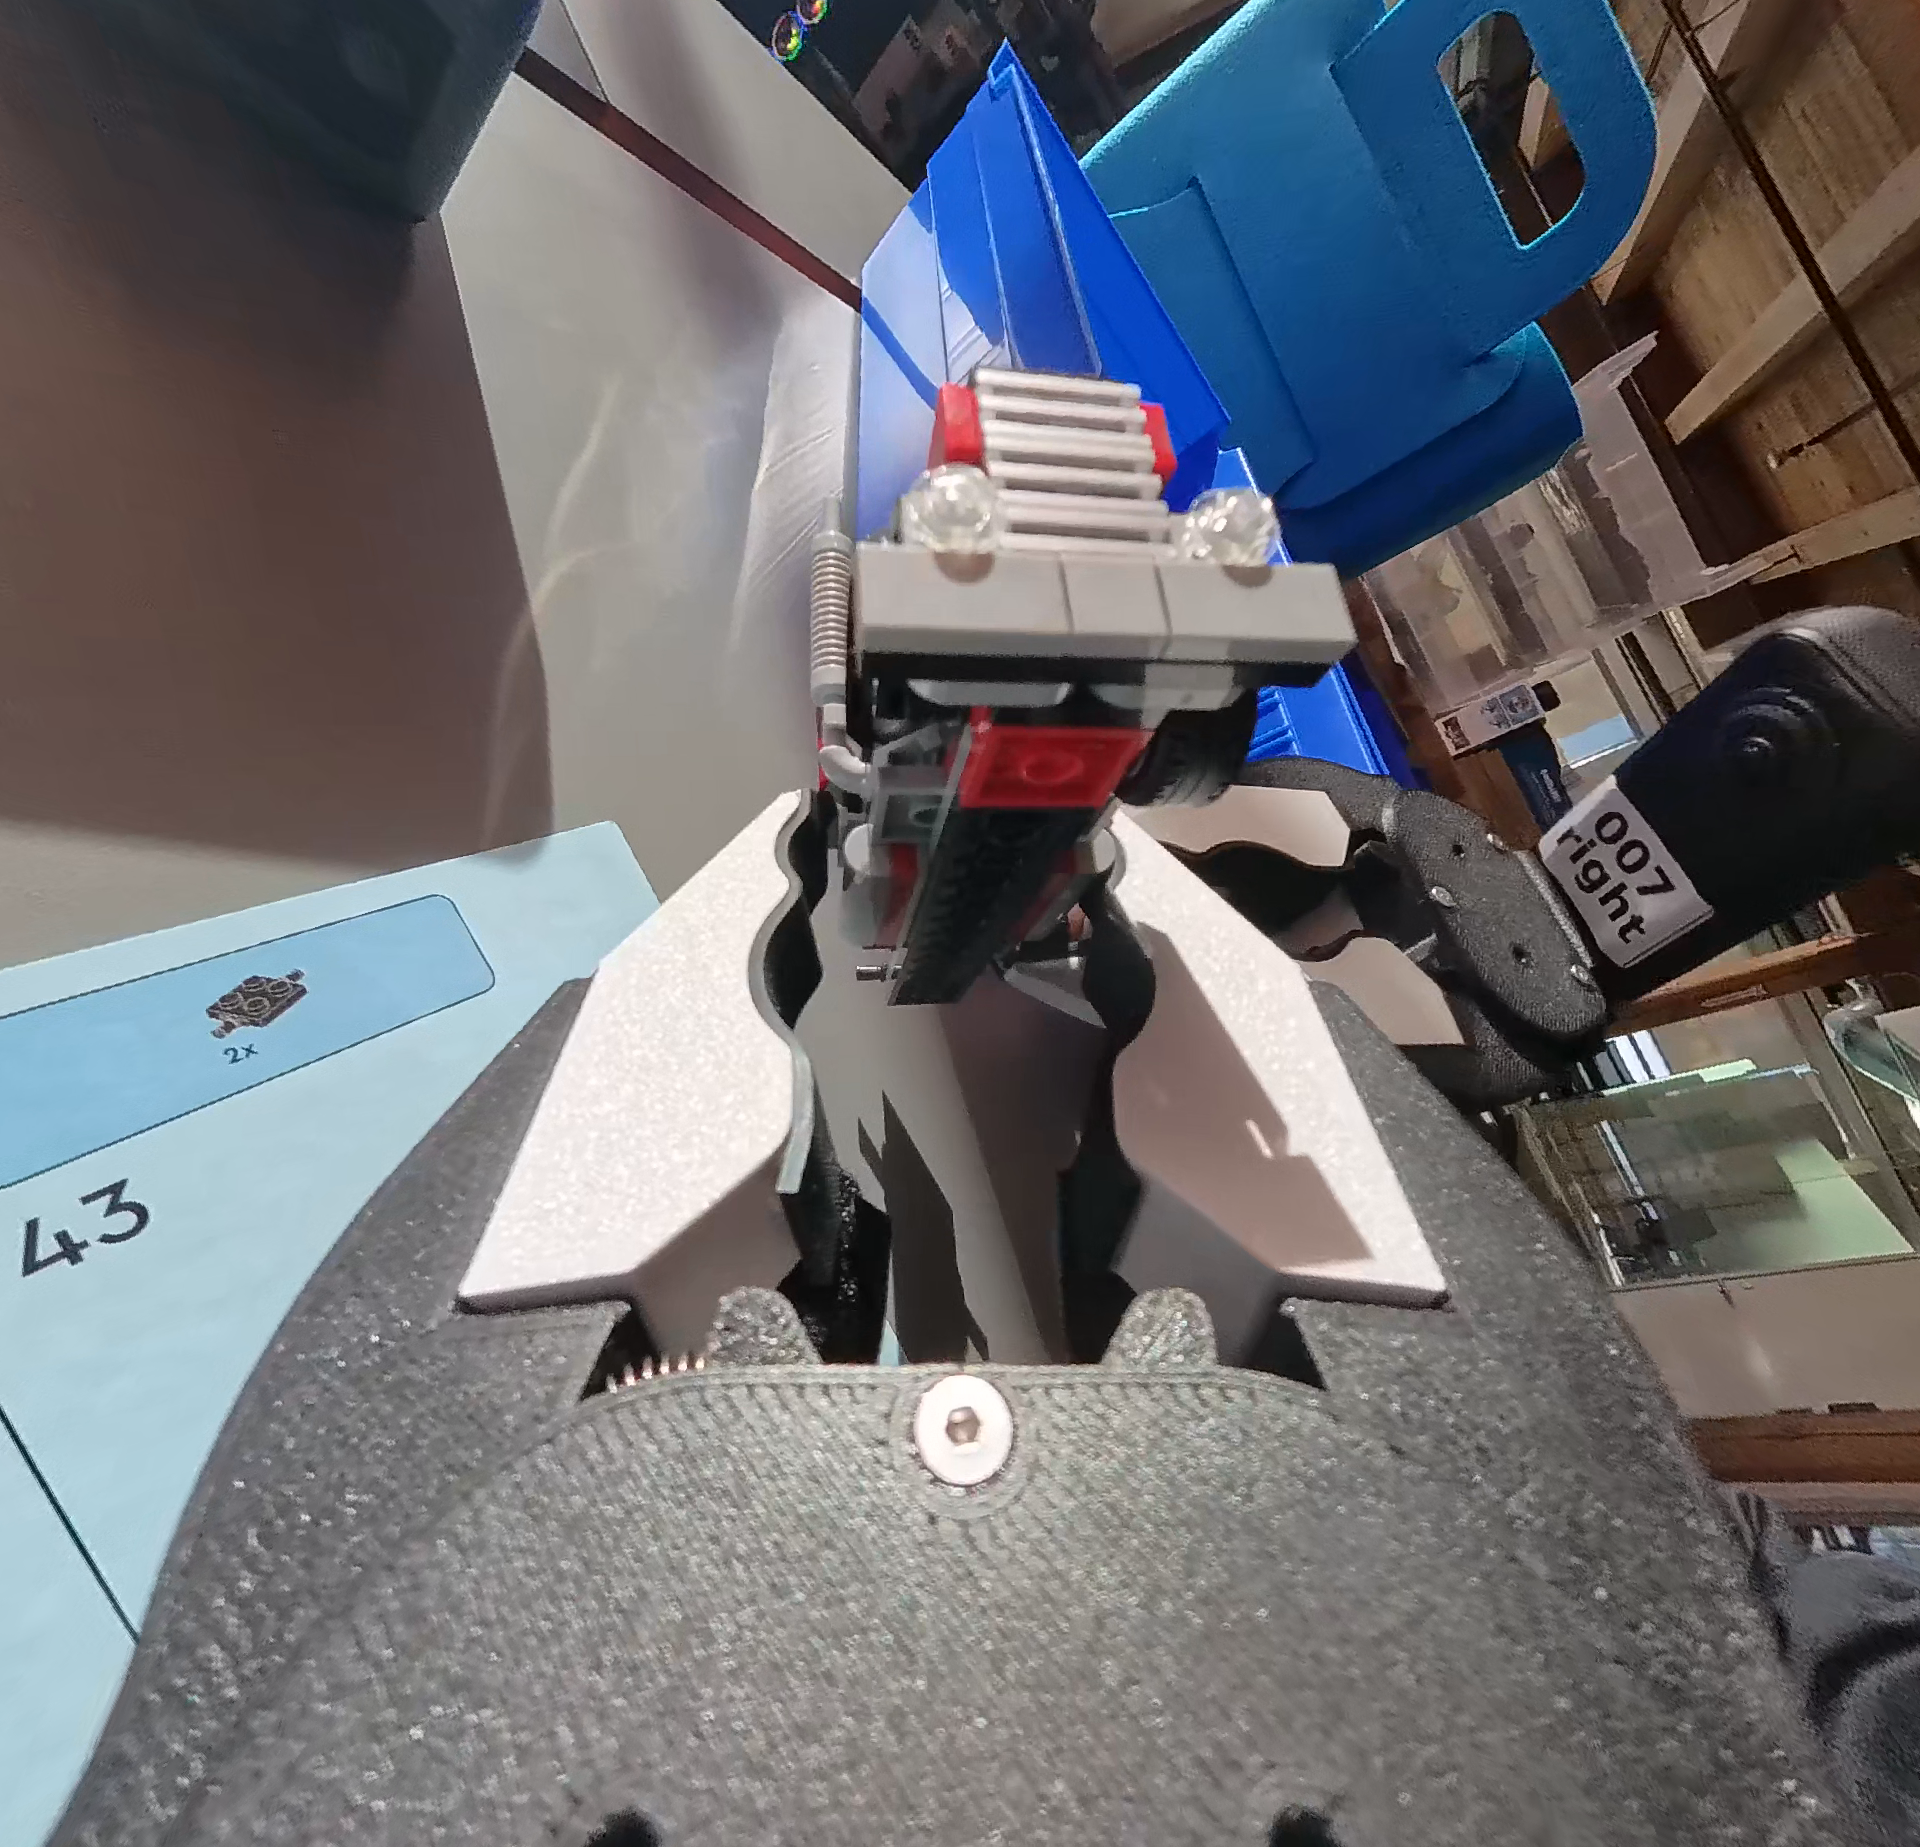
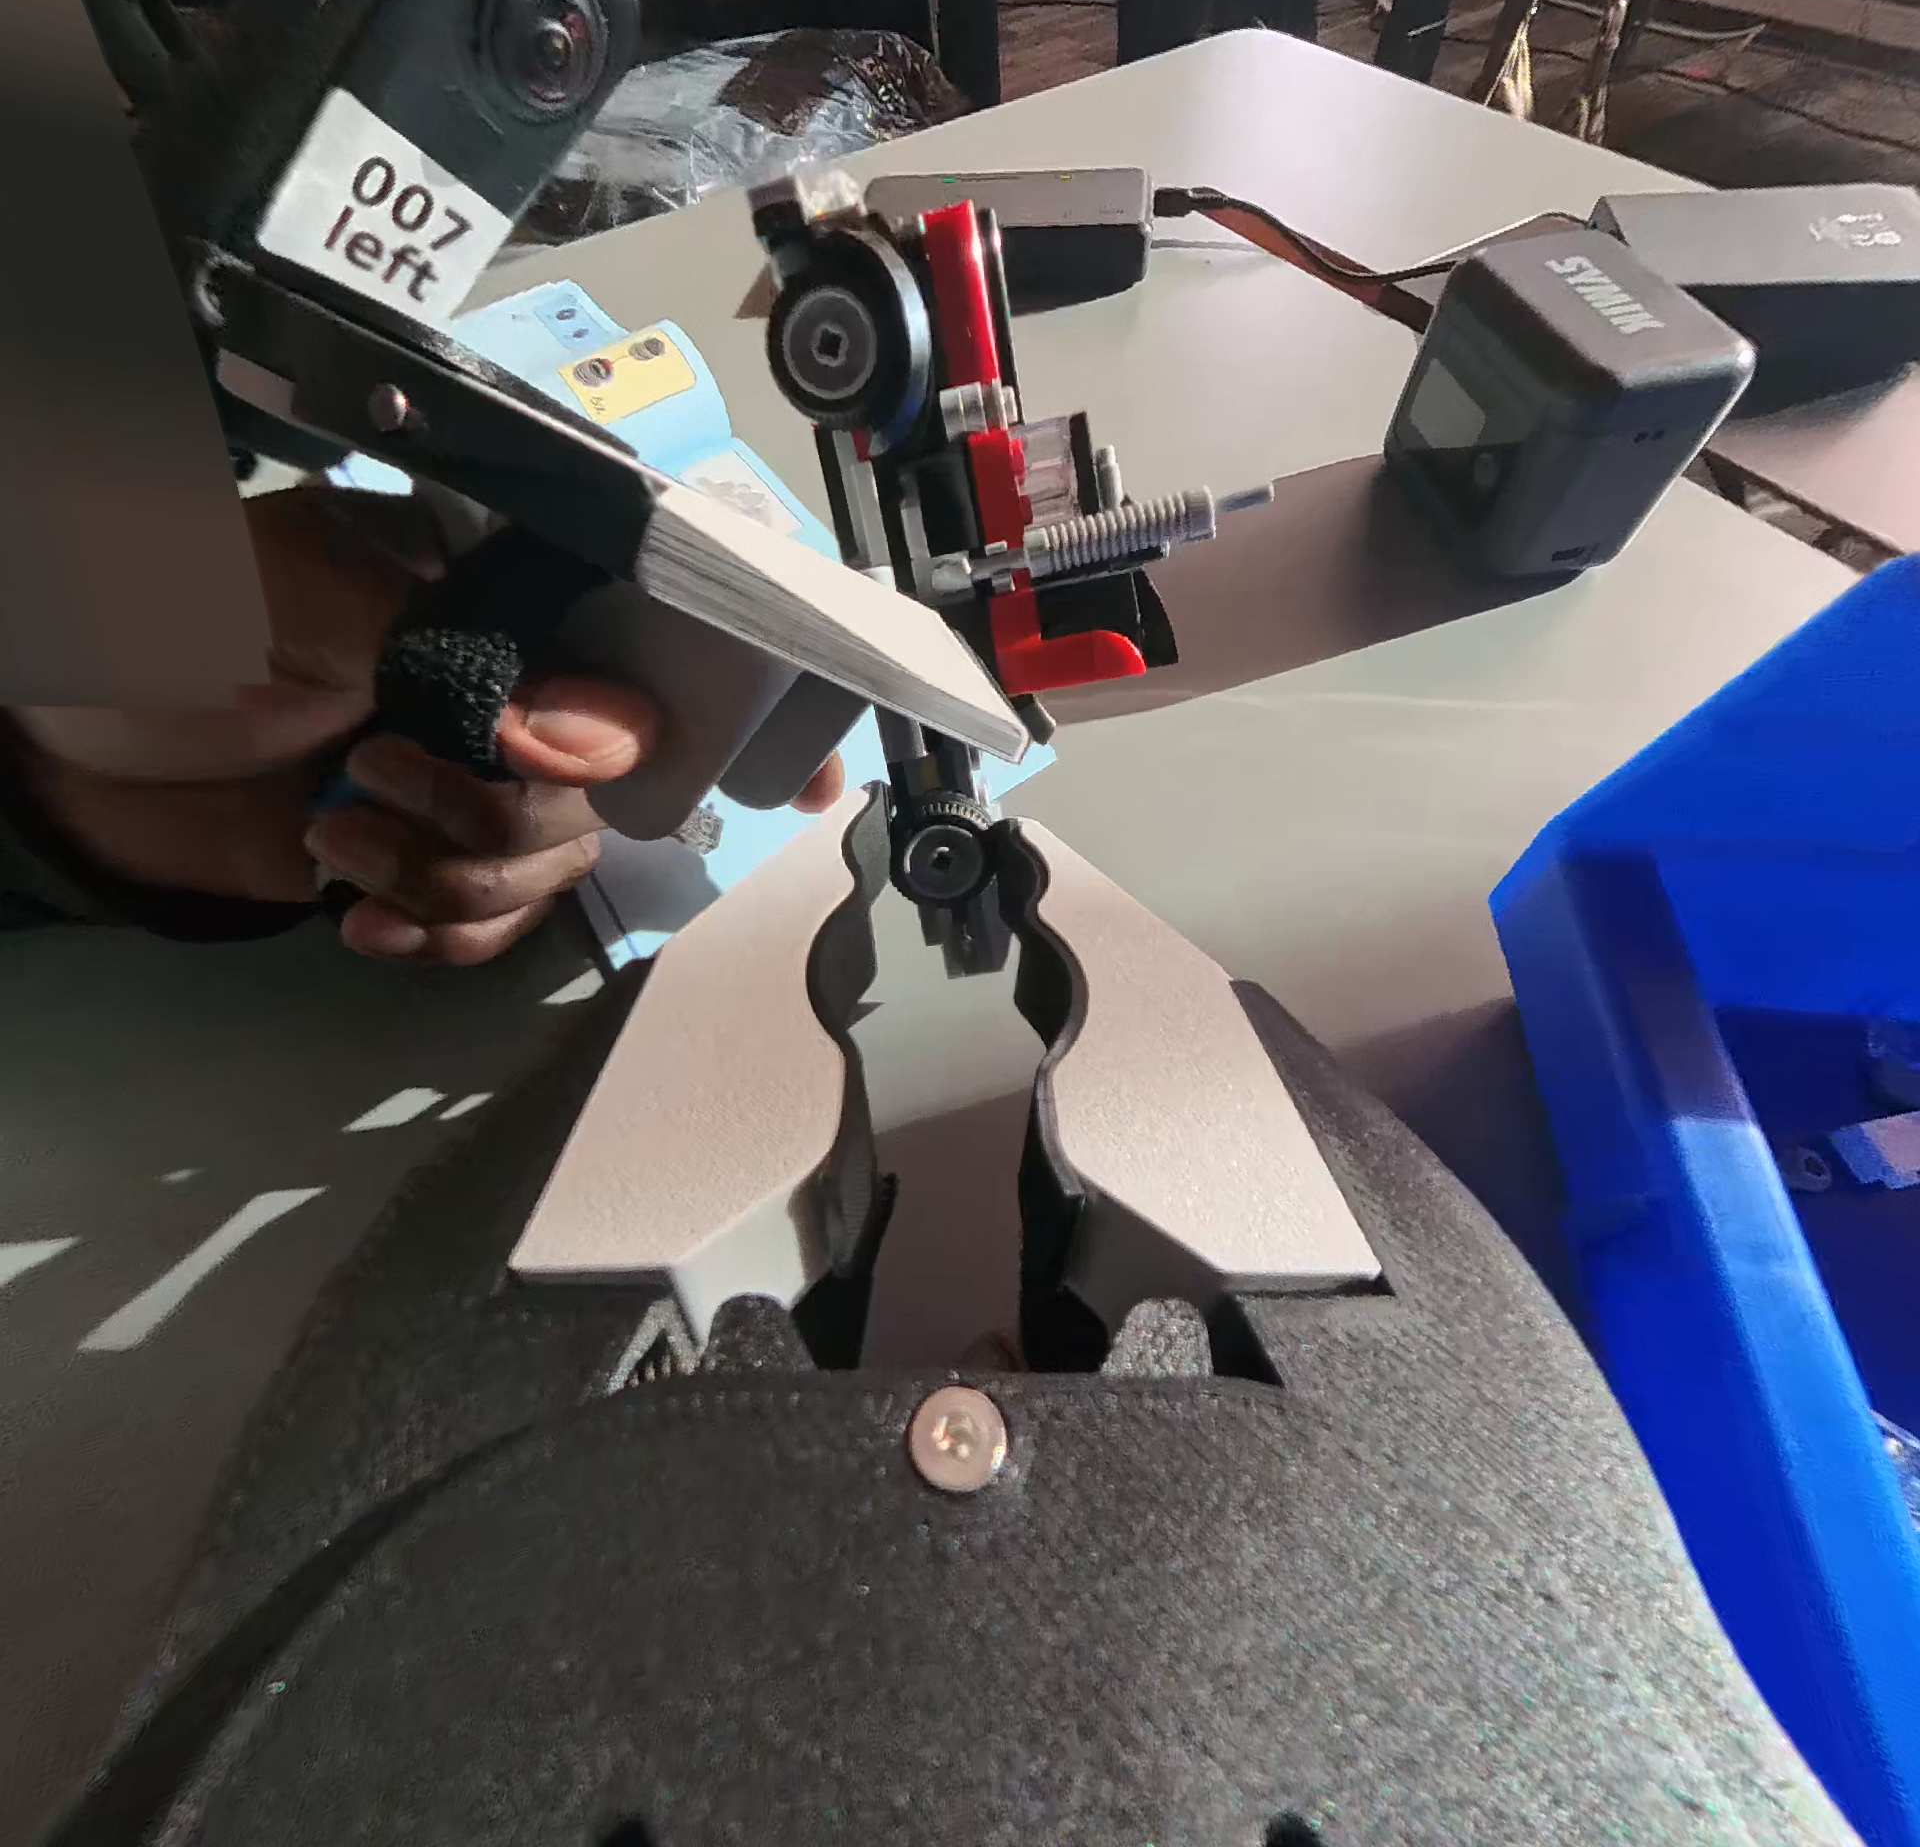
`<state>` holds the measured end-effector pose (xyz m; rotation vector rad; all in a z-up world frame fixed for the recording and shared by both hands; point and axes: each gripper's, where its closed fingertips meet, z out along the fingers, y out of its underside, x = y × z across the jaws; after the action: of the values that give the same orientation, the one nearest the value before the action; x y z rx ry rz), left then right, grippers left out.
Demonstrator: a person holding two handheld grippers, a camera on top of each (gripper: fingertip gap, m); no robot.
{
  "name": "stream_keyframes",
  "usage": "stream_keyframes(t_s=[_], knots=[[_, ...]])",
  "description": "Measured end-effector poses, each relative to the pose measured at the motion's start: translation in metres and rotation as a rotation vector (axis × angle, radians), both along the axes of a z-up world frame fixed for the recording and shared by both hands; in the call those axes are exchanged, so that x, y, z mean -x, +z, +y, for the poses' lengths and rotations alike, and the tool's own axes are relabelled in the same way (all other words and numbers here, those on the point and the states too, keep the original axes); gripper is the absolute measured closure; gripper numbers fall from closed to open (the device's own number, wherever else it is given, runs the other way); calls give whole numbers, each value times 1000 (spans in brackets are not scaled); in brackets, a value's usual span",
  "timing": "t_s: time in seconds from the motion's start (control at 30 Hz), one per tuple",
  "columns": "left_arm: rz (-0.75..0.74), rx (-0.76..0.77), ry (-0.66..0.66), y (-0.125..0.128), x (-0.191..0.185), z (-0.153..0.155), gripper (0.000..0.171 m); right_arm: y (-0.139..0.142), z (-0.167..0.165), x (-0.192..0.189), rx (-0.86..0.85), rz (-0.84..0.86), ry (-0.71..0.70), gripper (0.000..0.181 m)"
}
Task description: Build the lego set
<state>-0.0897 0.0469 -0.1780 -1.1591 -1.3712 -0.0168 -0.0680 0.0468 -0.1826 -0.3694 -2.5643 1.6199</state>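
Note:
A part-built lego truck (image 1: 1081, 592), red with a grey grille and two clear headlights, is held in the air. My left gripper (image 1: 951, 862) is shut on its black chassis. In the right wrist view the truck (image 2: 935, 426) stands nose-up with one black wheel (image 2: 842, 332) on its side, clamped by the left gripper's silver finger (image 2: 821, 644). My right gripper (image 2: 945, 852) is shut on a small black wheel-and-axle piece (image 2: 935, 862), at the low end of the truck's chassis. I cannot tell if they touch.
A blue parts bin (image 2: 1683, 1122) stands at the right and behind the truck (image 1: 977, 270). The light-blue instruction booklet (image 1: 260, 1049) lies on the white table (image 2: 1299, 862). A black cube camera (image 2: 1558, 415) and a grey box (image 2: 1039, 208) sit at the back. A person's hand (image 2: 468, 821) holds the left gripper. My left and right fingertips are right by each other.

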Motion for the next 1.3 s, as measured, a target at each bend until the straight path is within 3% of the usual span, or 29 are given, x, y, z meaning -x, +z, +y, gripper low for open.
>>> stream_keyframes(t_s=[0.47, 0.77, 1.0, 1.3], knots=[[-47, -100, 3, -1, 1, -5, 122, -3, -5, -1, -104, 265, 10, 159], [-91, -195, -2, -2, 3, -8, 122, 2, -9, -2, -67, 289, 10, 158], [-189, -414, -49, -1, -2, 1, 122, 2, -11, -5, -58, 285, 21, 156], [-199, -499, -22, 1, 2, -5, 121, 1, -12, -4, -67, 293, 17, 157]])
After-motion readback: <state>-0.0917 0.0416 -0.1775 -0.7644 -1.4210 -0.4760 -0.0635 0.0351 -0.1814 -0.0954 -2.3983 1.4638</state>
